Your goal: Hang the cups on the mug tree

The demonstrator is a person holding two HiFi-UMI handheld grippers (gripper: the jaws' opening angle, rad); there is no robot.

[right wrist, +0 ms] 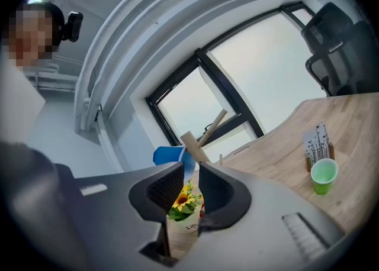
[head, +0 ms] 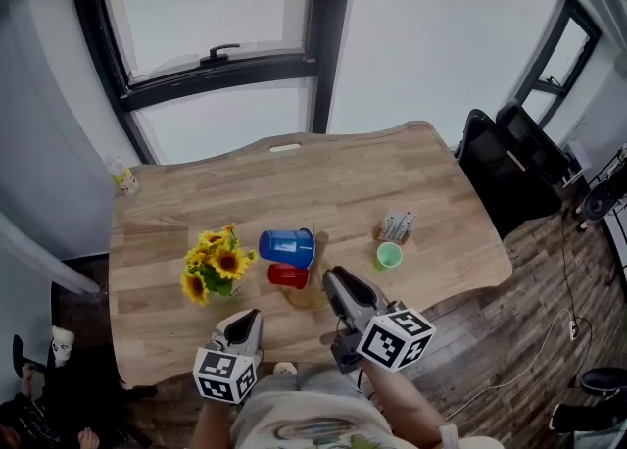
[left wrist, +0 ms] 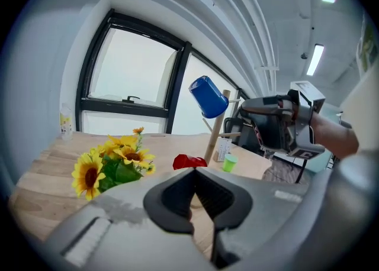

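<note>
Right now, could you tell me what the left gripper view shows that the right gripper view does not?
Only the left gripper view: the right tongs and a small bottle. Only the right gripper view: the white vase. Both: the blue cup on the tree, the sunflowers and the green cup.
</note>
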